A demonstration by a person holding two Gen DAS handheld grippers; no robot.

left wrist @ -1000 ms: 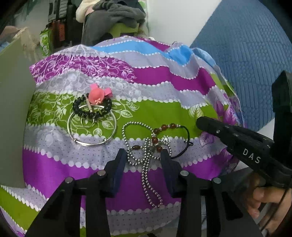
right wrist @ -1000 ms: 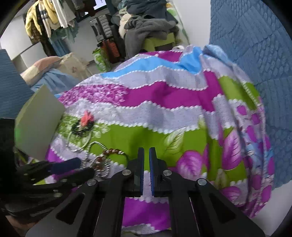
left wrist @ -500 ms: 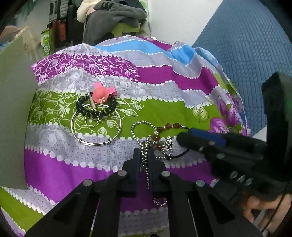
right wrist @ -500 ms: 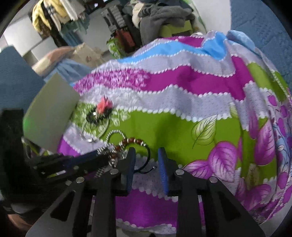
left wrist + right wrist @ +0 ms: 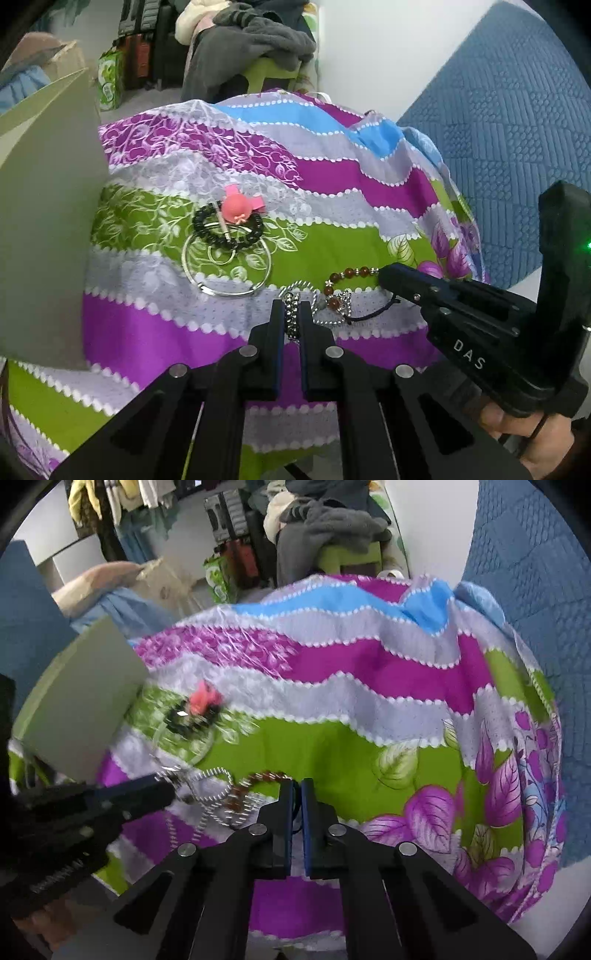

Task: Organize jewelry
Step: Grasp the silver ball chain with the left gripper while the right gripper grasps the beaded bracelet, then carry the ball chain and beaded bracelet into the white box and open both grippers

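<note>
On the striped floral cloth [image 5: 332, 177] lie a silver ball-chain necklace [image 5: 295, 295], a brown bead bracelet on a dark cord [image 5: 351, 275], a silver bangle [image 5: 227, 266], and a black bead band with a pink charm [image 5: 236, 214]. My left gripper [image 5: 291, 314] is shut on the ball chain. My right gripper [image 5: 296, 794] is shut on the bracelet's dark cord; it also shows in the left wrist view [image 5: 391, 277]. The chain and bracelet lie tangled together [image 5: 229, 794].
A pale green box [image 5: 44, 221] stands at the cloth's left edge, also seen in the right wrist view [image 5: 77, 701]. A blue quilted panel [image 5: 517, 129] rises on the right. Clothes are piled on a green stool [image 5: 332, 528] behind.
My left gripper closed on the ball chain and lifted it slightly. My right gripper opened, moved left to the bracelet and shut on its cord.
</note>
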